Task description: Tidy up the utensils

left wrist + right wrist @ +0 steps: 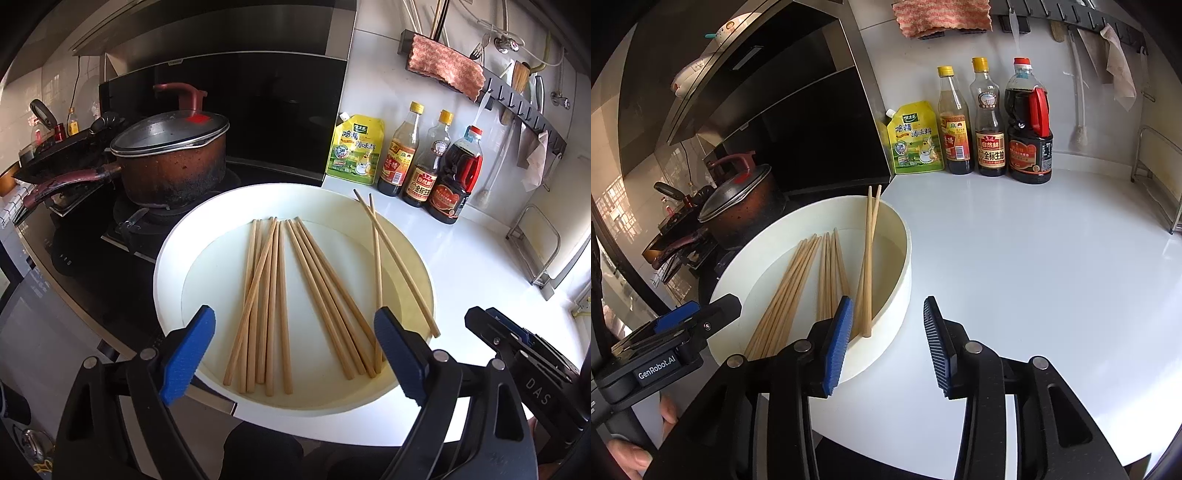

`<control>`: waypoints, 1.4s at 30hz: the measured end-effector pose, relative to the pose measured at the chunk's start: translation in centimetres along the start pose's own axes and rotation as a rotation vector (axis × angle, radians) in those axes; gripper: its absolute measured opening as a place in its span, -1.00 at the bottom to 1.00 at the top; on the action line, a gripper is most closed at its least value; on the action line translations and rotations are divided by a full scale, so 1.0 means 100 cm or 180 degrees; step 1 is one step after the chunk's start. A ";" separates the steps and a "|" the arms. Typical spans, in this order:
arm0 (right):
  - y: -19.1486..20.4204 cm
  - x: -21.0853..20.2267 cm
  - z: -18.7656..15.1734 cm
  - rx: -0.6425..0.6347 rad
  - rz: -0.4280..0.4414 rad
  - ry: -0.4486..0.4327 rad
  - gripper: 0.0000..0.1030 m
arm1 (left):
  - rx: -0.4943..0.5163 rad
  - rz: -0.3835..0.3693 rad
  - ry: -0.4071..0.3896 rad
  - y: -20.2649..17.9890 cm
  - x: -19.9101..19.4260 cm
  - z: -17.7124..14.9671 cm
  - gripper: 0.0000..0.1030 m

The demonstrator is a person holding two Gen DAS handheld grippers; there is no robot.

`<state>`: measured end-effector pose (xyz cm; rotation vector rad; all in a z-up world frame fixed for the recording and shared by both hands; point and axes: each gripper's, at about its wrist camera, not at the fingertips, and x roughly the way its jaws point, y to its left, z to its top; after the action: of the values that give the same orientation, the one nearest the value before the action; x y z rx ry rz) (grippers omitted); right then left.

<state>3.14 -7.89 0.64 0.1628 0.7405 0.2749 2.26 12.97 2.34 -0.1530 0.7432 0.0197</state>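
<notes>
Left wrist view: our two grippers wait empty at a basin of chopsticks.

We see the white counter (1034, 266) first, then the round white basin (166, 266) at its edge beside the stove, with the chopsticks (269, 306) loose on its floor in two rough bundles, plus a pair (391, 258) leaning on the far rim. Our left gripper (295, 354) hangs over the near rim, jaws wide apart, nothing between them. Our right gripper (886, 343) sits at the basin's right wall, jaws partly apart and empty. We judge the risk is in the pick: crossed sticks could drag neighbours along, the leaning pair could tip out, or a jaw could bump the rim and shove the basin.
</notes>
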 end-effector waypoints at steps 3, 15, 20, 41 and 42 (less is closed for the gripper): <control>0.004 -0.002 -0.002 -0.0023 -0.0002 -0.0007 -0.26 | 0.0025 0.0007 -0.0008 -0.003 -0.005 -0.002 0.73; 0.013 -0.008 -0.012 -0.0163 -0.0061 0.0021 -0.13 | 0.0071 0.0139 -0.0053 -0.005 -0.019 -0.008 0.81; 0.013 -0.010 -0.014 -0.0164 -0.0086 0.0030 -0.10 | 0.0067 0.0168 -0.0044 -0.003 -0.020 -0.011 0.82; 0.012 -0.020 -0.017 -0.0142 -0.0146 0.0010 0.02 | 0.0112 0.0283 -0.0018 -0.004 -0.023 -0.017 0.88; 0.012 -0.020 -0.017 -0.0141 -0.0146 0.0013 0.02 | 0.0112 0.0289 -0.0019 -0.004 -0.023 -0.017 0.88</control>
<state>0.34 -7.25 0.92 0.1033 0.7406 0.2478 -0.60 12.45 2.70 -0.0855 0.7436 0.0933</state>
